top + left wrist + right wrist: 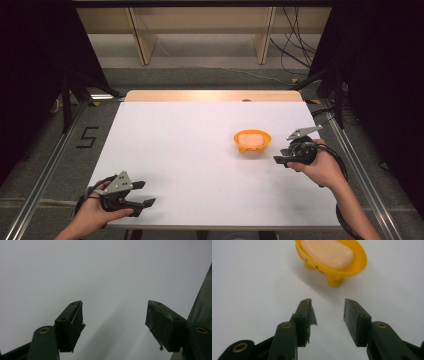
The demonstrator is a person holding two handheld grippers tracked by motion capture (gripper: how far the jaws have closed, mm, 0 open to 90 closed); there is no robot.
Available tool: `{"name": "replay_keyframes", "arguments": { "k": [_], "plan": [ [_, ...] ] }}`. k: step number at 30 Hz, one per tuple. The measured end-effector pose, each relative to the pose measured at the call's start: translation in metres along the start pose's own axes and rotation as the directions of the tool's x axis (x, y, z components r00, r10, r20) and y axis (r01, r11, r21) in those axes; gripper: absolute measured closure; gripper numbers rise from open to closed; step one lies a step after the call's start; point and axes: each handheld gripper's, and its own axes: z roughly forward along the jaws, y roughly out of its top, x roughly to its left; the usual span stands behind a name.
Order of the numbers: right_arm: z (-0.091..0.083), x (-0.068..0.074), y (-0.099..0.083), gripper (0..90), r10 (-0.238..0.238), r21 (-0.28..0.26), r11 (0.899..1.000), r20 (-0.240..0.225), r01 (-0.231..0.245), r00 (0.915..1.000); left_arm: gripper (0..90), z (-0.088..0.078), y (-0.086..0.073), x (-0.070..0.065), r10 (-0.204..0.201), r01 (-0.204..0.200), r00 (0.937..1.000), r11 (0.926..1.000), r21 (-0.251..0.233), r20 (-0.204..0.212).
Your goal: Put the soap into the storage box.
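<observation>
A yellow soap dish [239,140] on little feet stands right of the table's middle, with a pale pink bar of soap [251,138] lying in it. My right gripper [276,160] is just right of the dish, held in a hand and pointing left at it. In the right gripper view the dish [359,266] and the soap [327,251] sit close ahead of the right gripper [327,301], whose jaws stand a little apart with nothing between them. My left gripper [148,193] rests near the front left corner. Its jaws [115,302] are spread wide over bare white table.
The white table top [190,150] has a wooden strip along its far edge. Metal rails run along the floor on both sides, and cables lie on the floor at the back right. Black curtains close in left and right.
</observation>
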Motion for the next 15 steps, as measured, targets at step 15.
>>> {"name": "replay_keyframes", "arguments": {
  "k": [15],
  "plan": [
    [-0.005,0.006,-0.062,53.5,0.211,-0.069,0.977,0.127,-0.204,0.9691,29.7,0.001,-0.001,0.001,0.005,-0.005,1.0000,0.9998,0.021,-0.002]
  ]
}}
